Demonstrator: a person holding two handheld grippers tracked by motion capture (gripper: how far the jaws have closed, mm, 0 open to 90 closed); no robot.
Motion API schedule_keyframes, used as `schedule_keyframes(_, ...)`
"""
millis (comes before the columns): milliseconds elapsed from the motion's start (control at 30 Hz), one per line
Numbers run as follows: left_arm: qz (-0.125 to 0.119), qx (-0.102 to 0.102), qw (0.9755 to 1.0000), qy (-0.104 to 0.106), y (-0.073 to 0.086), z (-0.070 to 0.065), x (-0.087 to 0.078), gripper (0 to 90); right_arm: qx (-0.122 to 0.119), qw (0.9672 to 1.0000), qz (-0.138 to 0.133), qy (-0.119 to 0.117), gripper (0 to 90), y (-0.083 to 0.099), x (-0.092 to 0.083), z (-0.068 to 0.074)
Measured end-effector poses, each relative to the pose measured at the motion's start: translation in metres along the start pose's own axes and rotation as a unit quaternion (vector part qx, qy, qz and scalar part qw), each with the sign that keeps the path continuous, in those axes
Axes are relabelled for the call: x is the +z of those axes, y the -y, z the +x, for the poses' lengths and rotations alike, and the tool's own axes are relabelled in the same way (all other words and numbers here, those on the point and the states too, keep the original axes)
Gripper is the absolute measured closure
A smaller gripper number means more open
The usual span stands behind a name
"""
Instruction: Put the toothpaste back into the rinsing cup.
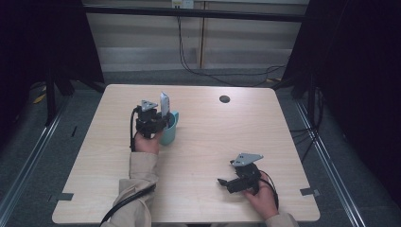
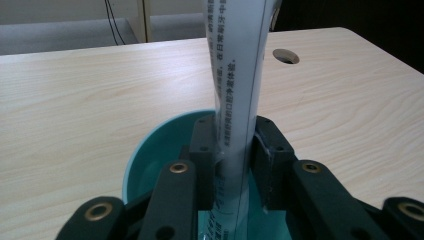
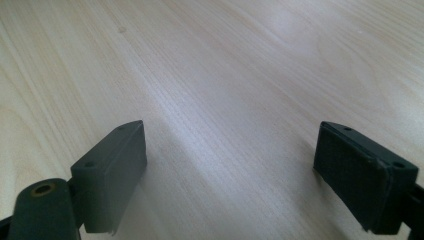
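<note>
**Tube held upright over the cup**

The table (image 1: pixel 198 156) is pale wood, with a small round hole (image 1: pixel 224 99) near its far edge; on its left half stands a teal cup (image 1: pixel 169 130), just beside and partly under the left gripper (image 1: pixel 158 124); in the left gripper view the cup's rim (image 2: pixel 150 145) curves out below the jaws. The left gripper is clamped on a white tube (image 2: pixel 235 90) printed with small dark text; the tube stands nearly upright between the pads, rises well above them, and its lower end reaches down inside the cup; the right gripper (image 3: pixel 230 165) rests low at the near right of the table, well apart from the cup, its jaws spread wide with bare wood between them.
</note>
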State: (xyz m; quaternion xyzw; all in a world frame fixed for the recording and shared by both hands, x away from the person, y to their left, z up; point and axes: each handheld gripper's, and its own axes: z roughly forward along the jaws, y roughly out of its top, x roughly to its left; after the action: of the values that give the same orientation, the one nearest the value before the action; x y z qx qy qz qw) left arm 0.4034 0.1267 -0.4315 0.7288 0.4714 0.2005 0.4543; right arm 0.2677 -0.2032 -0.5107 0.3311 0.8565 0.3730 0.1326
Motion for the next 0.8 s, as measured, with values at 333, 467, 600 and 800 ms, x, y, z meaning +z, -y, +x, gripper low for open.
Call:
schedule_keyframes(333, 0.0, 0.001, 1.0, 0.001, 0.003, 0.002, -0.006, 74.0, 0.0, 1.0, 0.0, 0.0, 12.9, 0.0, 0.0, 0.0)
schedule_keyframes(467, -0.001, 0.003, 1.0, 0.001, 0.004, 0.002, -0.008, 74.3, 0.0, 1.0, 0.0, 0.0, 12.9, 0.0, 0.0, 0.0)
schedule_keyframes(600, 0.0, 0.005, 1.0, 0.0, 0.005, 0.002, -0.01, 74.4, 0.0, 1.0, 0.0, 0.0, 12.9, 0.0, 0.0, 0.0)
schedule_keyframes(800, 0.0, 0.006, 1.0, -0.001, 0.008, 0.001, -0.014, 74.4, 0.0, 1.0, 0.0, 0.0, 12.9, 0.0, 0.0, 0.0)
